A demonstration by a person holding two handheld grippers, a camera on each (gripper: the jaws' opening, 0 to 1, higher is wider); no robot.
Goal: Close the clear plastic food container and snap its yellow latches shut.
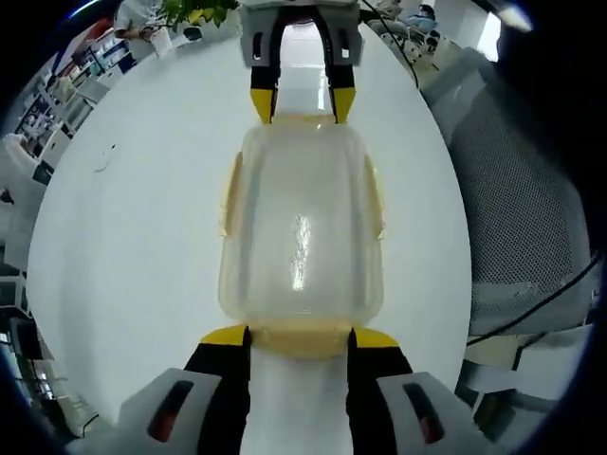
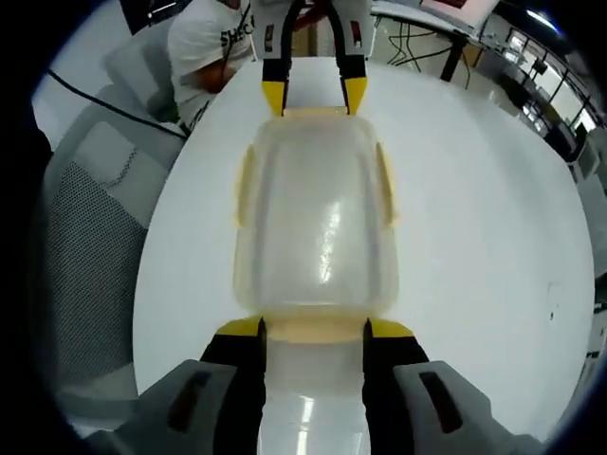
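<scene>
Container (image 1: 302,232) mid-table (image 1: 133,237), lid on; my left tool (image 1: 300,334) and right tool (image 2: 314,330) both spread, straddling opposite end latches (image 1: 302,338), gripping nothing; uneven push could skid it or leave a latch unsnapped.

White round table (image 1: 142,237), grey mesh chair (image 1: 517,218) beside it (green plant (image 1: 194,11) beyond).

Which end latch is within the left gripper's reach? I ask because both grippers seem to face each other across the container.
Probably the near one, yes: the left gripper has its jaws on either side of the yellow end latch of the container, with nothing between. The right gripper sits at the far end.
</scene>
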